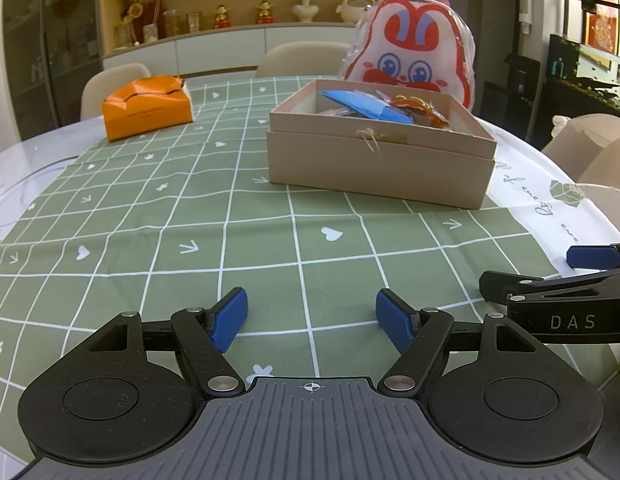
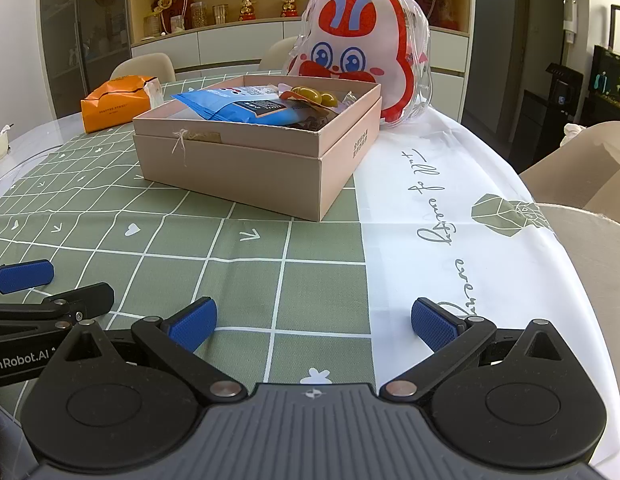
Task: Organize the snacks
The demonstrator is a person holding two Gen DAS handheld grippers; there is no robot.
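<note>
A beige cardboard box [image 1: 379, 164] [image 2: 246, 160] stands on the green checked tablecloth, its tray holding a blue snack packet [image 1: 365, 106] [image 2: 234, 104] and several other wrapped snacks. Behind it leans a clear rabbit-print bag [image 1: 413, 46] [image 2: 357, 36]. An orange packet [image 1: 146, 106] [image 2: 114, 102] lies at the far left. My left gripper [image 1: 311, 318] hovers open over the cloth, well short of the box, nothing between its blue pads. My right gripper [image 2: 313, 322] is open too, empty, at the green-white seam. Each gripper shows at the edge of the other's view.
Pale chairs [image 1: 306, 58] stand behind the table and another chair [image 2: 581, 168] at the right edge. A glass turntable rim [image 1: 26, 184] lies at the left. A sideboard with ornaments [image 1: 238, 16] lines the back wall.
</note>
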